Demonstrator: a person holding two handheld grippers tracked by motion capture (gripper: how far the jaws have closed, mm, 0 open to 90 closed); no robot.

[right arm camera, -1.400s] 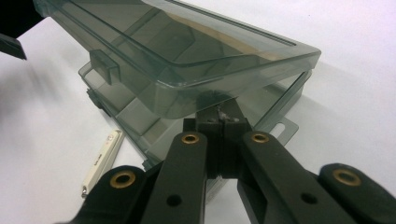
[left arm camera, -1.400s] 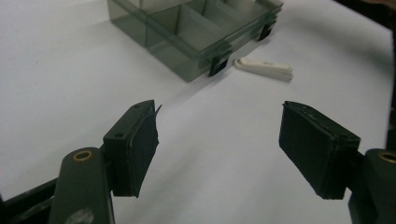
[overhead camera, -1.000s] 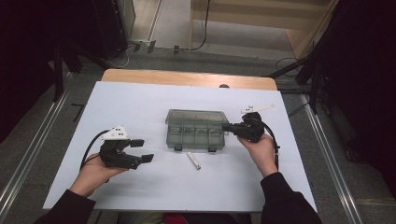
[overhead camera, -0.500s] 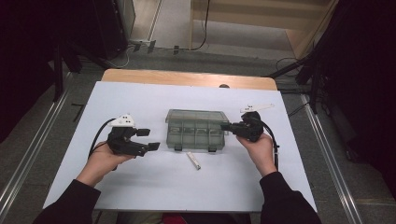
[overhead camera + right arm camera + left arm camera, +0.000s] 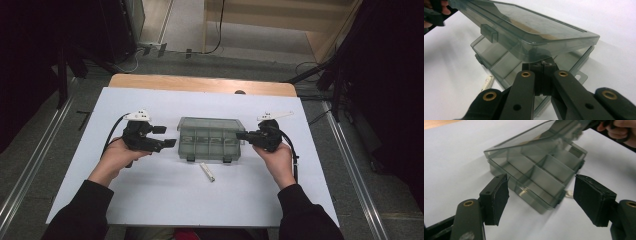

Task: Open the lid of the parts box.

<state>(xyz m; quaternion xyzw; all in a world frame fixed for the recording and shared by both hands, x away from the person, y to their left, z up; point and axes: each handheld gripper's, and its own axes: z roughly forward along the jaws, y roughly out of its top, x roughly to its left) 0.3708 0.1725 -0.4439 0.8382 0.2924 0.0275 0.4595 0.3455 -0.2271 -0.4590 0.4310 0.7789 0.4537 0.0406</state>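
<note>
Box (image 5: 210,139) sits between left gripper (image 5: 167,143) and right gripper (image 5: 241,135).

**Nothing to read**

I can make out no writing, label, brand, number or sign anywhere. The small white thing (image 5: 207,171) lying on my tabletop (image 5: 150,200) near the box (image 5: 210,139) has a faint mark on it in the right gripper view, but it is too small and blurred for me to read.
</note>
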